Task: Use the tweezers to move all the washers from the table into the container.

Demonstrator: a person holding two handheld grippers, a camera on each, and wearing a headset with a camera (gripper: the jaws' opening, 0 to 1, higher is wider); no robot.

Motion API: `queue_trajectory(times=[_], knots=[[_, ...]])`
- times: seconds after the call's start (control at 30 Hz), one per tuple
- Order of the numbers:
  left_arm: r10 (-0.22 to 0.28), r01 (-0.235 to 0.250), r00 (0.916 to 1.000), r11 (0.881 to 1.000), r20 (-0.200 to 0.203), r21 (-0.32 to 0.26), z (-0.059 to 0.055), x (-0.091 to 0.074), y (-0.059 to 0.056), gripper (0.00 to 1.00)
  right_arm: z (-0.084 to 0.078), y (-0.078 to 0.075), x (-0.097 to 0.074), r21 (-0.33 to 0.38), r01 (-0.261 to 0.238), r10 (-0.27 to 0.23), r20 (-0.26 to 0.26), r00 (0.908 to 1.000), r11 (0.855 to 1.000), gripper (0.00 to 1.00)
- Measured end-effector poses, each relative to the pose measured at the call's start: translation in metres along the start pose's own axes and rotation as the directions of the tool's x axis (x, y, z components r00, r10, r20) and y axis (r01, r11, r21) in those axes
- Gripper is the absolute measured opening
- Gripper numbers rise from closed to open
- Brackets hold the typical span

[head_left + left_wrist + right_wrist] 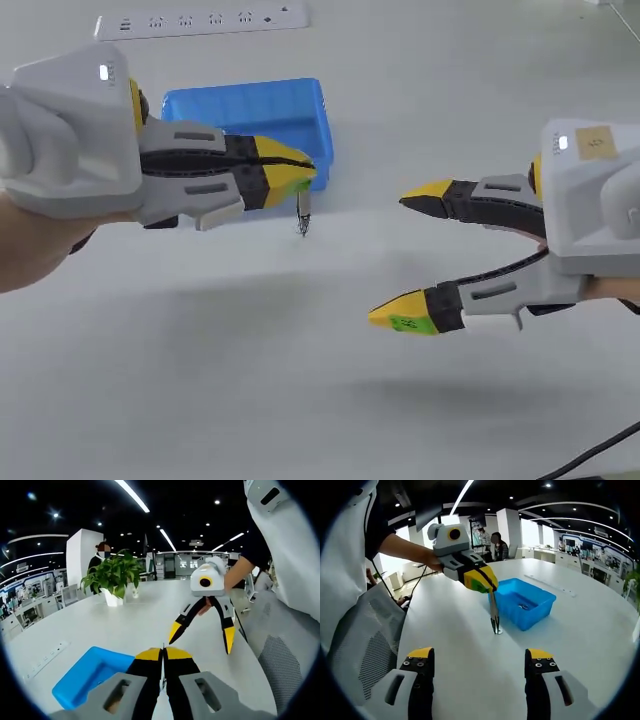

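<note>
Your left gripper (300,170) reaches in from the left, its jaws pressed together on the tweezers (303,214), which hang tips-down from the yellow fingertips. Your right gripper (392,258) comes in from the opposite side, well apart from the left, its jaws spread wide. The two point roughly toward each other. Your bare left forearm (30,250) extends behind its gripper, and in the left gripper view your right arm (239,571) stretches forward.

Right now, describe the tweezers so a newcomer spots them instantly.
Find the blue container on the white table. Beside its near right corner, the left tool grips the tweezers, tips down: the one thin silver thing among yellow-and-black parts.
</note>
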State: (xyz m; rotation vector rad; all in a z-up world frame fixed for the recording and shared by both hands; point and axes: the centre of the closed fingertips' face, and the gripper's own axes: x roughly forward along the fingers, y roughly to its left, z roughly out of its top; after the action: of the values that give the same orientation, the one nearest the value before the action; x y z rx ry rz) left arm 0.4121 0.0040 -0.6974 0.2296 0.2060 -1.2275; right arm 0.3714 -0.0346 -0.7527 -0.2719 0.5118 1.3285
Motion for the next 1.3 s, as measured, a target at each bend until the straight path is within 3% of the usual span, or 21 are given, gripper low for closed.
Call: queue_trajectory(times=[0.27,0.53,0.83,0.93,1.07,1.13,1.3], knots=[[-0.016,0.016,0.9998,1.000,-0.009,-0.022,-0.001,-0.005,-0.001,0.04,0.012,-0.011,0.018,-0.031,-0.030,0.029,-0.004,0.9996,0.999,0.72],[-0.010,0.010,0.9998,1.000,-0.017,-0.017,0.001,-0.004,-0.002,0.04,0.027,-0.017,0.052,-0.089,-0.078,0.077,-0.009,0.9970,0.993,0.63],[-0.003,0.003,0.9999,1.000,-0.014,-0.023,0.001,-0.004,-0.001,0.04,0.033,-0.018,0.074,-0.117,-0.139,0.136,-0.029,0.9903,0.983,0.35],[-0.001,0.001,0.9999,1.000,-0.014,-0.028,0.001,-0.005,-0.001,0.04,0.028,-0.019,0.080,-0.150,-0.161,0.153,-0.065,0.9862,0.976,0.27],[-0.003,0.003,0.9999,1.000,-0.012,-0.030,0.001,-0.005,-0.002,0.04,0.028,-0.016,0.082,-0.173,-0.190,0.177,-0.084,0.9806,0.966,0.19],[-0.004,0.003,0.9999,0.999,-0.011,-0.033,0.001,-0.005,-0.002,0.04,0.028,-0.021,0.083,-0.200,-0.178,0.163,-0.091,0.9825,0.963,0.14],[0.005,-0.006,1.0000,0.999,-0.005,-0.043,0.001,-0.005,0.002,0.04,0.028,-0.022,0.083,-0.224,-0.188,0.169,-0.104,0.9802,0.956,0.11]])
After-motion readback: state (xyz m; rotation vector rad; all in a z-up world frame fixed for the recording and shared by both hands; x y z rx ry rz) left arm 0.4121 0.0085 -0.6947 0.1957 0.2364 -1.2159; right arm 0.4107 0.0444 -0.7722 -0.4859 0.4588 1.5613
